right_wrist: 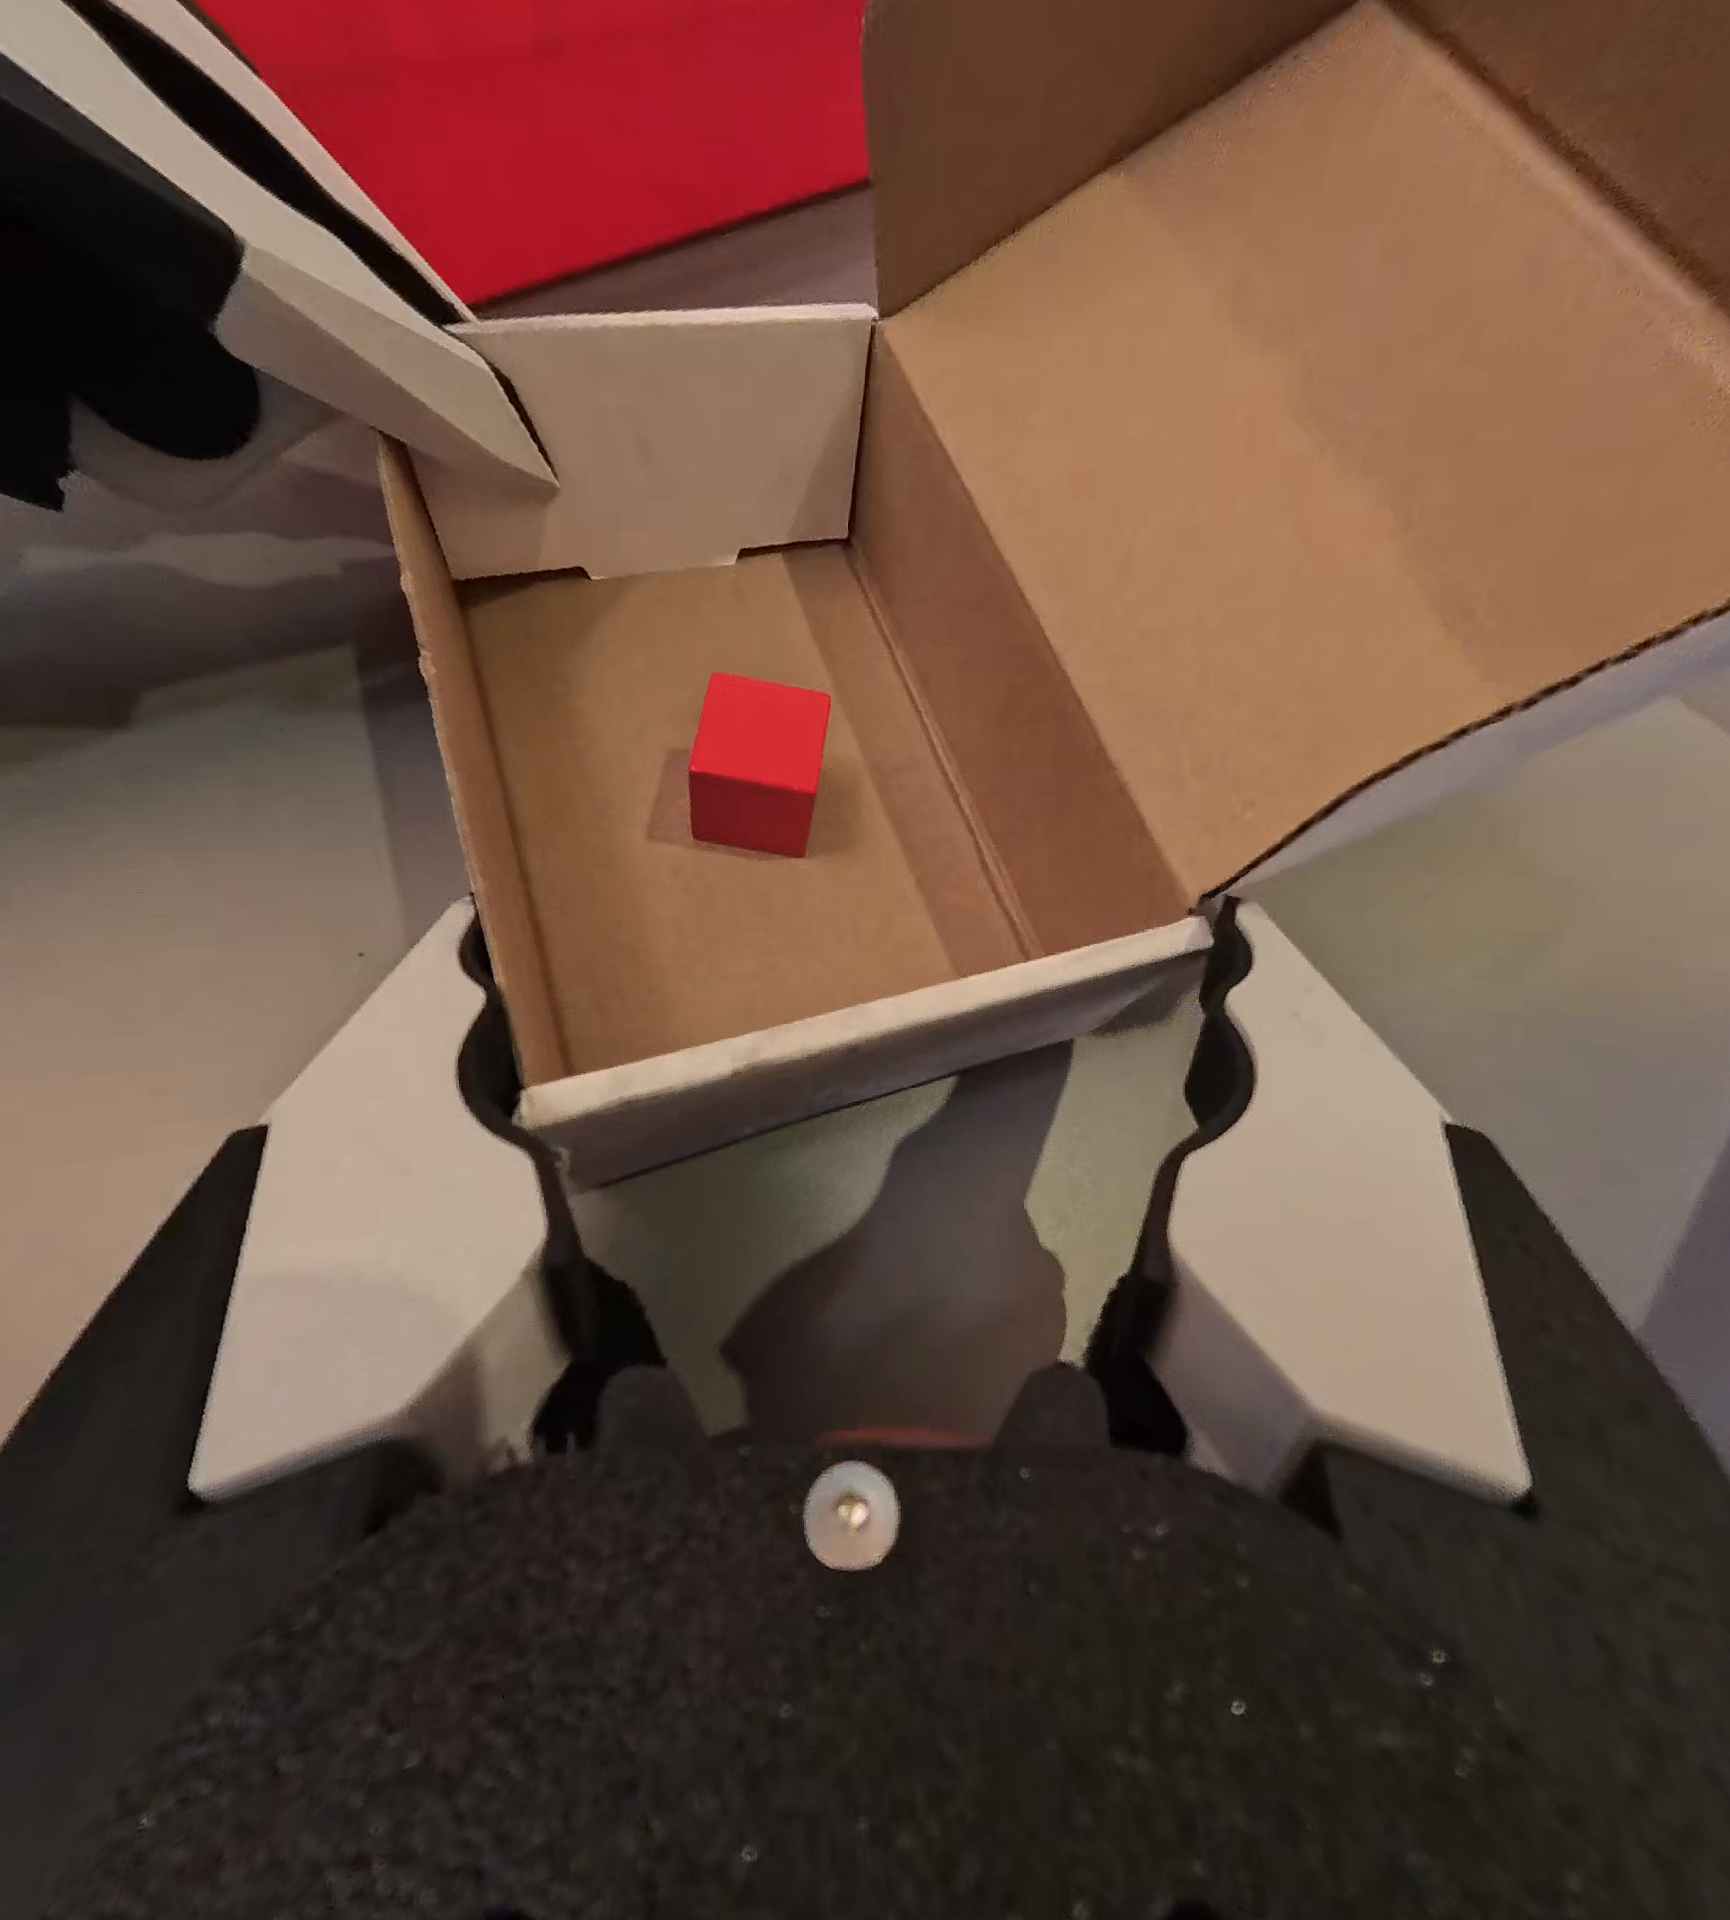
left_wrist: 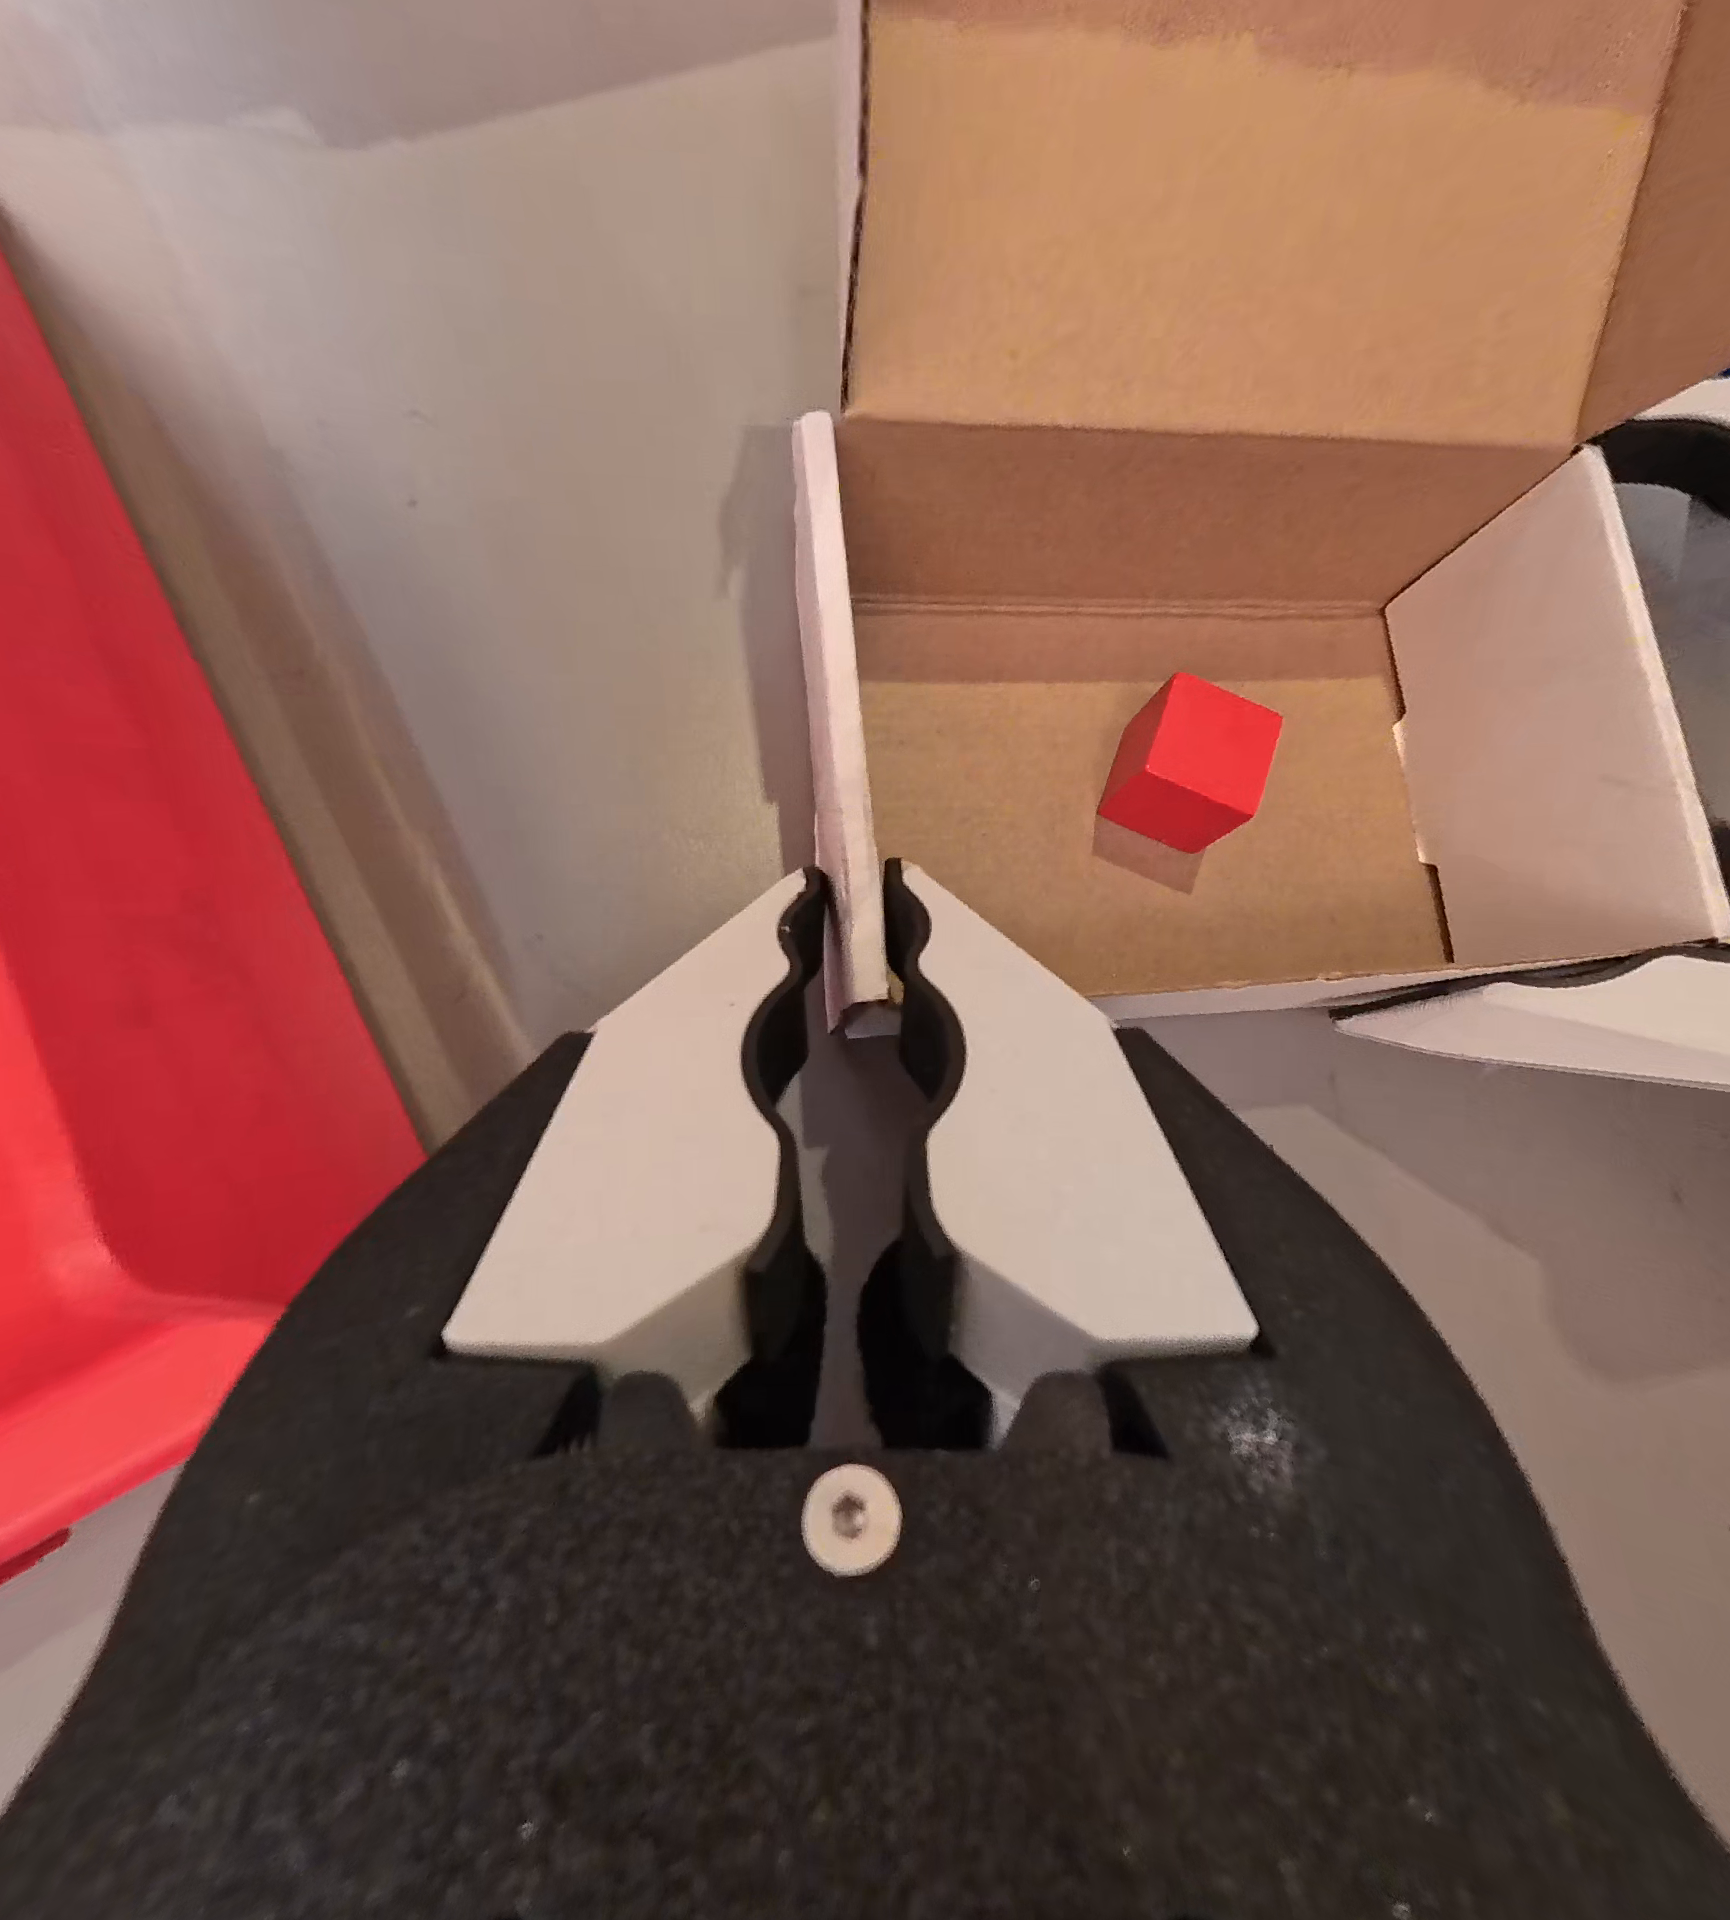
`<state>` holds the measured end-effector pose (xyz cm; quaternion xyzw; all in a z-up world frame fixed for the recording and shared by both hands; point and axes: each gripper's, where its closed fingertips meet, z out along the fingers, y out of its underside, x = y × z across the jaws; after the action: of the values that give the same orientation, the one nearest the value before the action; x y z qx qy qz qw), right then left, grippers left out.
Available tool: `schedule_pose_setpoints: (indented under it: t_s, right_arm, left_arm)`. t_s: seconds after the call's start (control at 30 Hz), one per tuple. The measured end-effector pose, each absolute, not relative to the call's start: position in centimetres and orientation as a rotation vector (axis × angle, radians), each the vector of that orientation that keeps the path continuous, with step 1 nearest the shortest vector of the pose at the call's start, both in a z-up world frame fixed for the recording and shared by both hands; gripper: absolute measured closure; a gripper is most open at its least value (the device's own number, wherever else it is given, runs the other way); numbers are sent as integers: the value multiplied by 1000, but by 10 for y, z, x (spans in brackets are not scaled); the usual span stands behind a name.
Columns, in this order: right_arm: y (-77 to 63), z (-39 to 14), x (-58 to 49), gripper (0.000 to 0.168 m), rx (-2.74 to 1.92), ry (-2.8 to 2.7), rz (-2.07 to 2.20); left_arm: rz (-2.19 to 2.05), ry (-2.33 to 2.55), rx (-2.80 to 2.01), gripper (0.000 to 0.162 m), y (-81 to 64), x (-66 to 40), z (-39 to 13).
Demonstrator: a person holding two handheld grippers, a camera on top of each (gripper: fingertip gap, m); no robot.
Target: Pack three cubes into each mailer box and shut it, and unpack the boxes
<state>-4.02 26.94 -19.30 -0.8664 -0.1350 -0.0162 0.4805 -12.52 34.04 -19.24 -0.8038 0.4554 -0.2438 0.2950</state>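
One cube so far: two more are needed, so the step in hand looks like steadying the box for loading.
Left gripper: jaws pinched on the left side wall of the mailer box; best kept firm and upright.
Right gripper: jaws spread wide, straddling the box's near end wall; whether they touch it I cannot tell.
Red cube: resting on the box floor, near its middle.
Lid: standing open on the far side; leave it clear.
Red bin: farther left, on the table.
Risk: squeezing may buckle the cardboard.
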Motion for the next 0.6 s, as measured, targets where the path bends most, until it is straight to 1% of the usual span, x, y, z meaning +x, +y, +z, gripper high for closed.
schedule_pose_setpoints:
  t_s: [0.2, 0.27, 0.33, 0.4, 0.6]
  right_arm:
    - [270, -193, -41, 38, -2118, -321, -3]
    - [270, -193, -41, 38, -2122, -320, 1]
    - [270, -193, -41, 38, -2124, -320, 5]
    - [270, -193, -41, 38, -2129, -318, 2]
    - [271, -194, -41, 38, -2137, -312, -5]
  left_arm:
    - [-675, 1212, -2135, 151, 340, -125, -191]
    - [-683, 1201, -2137, 144, 340, -125, -189]
    - [-691, 1194, -2138, 131, 340, -128, -185]
    - [-731, 1187, -2122, 123, 335, -136, -173]
    - [-862, 1149, -2022, 123, 299, -194, -129]
